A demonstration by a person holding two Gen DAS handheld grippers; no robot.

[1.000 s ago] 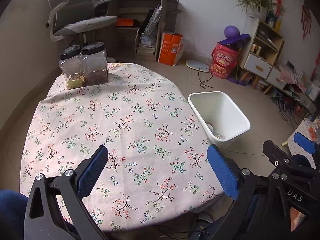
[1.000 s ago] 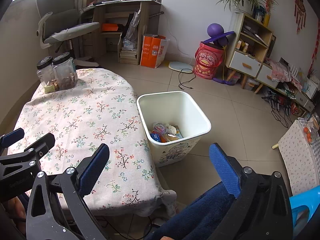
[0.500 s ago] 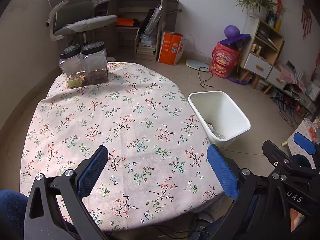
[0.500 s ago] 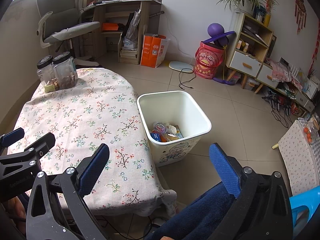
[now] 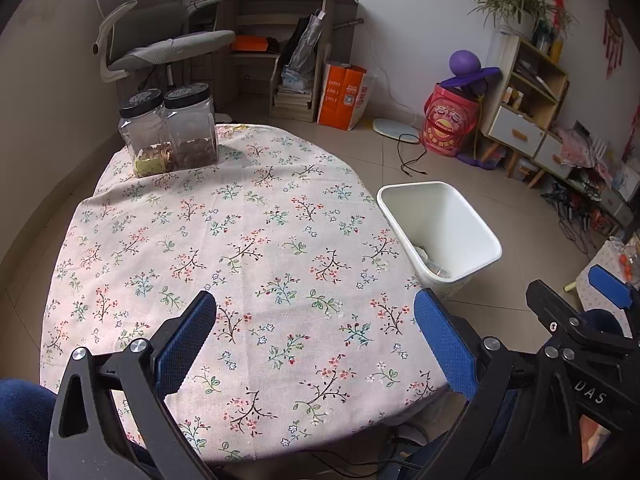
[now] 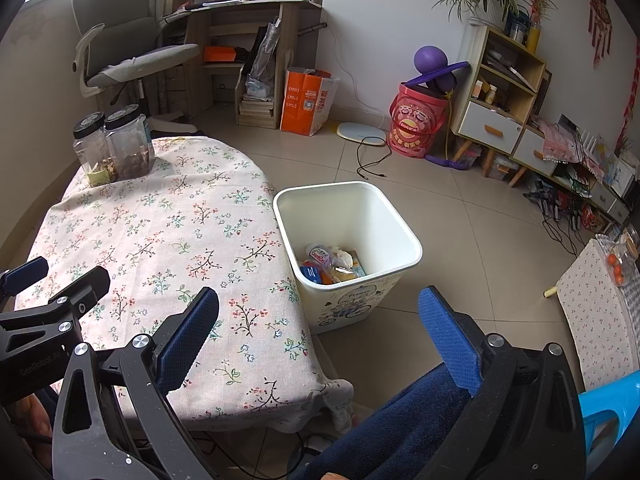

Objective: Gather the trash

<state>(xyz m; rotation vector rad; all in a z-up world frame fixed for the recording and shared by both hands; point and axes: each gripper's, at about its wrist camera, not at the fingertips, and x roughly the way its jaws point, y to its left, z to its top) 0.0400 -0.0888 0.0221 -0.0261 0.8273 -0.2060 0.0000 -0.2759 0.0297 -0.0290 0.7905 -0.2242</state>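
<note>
A white trash bin [image 6: 384, 200] stands on the floor against the right side of the table; several pieces of trash [image 6: 330, 264] lie at its bottom. In the left wrist view the same bin [image 5: 460, 216] shows only a little of its contents. My left gripper [image 5: 316, 340] hovers open over the near part of the floral tablecloth [image 5: 240, 240], nothing between its blue pads. My right gripper [image 6: 320, 328] is open too, held over the table's near right corner in front of the bin. No loose trash shows on the cloth.
Two black-lidded clear jars [image 5: 170, 132] stand at the table's far left. Beyond are an office chair [image 5: 160, 40], a desk, an orange bag [image 5: 344, 96], a red bucket [image 5: 450, 120] and a shelf unit. A cable [image 6: 372, 160] lies on the tiled floor.
</note>
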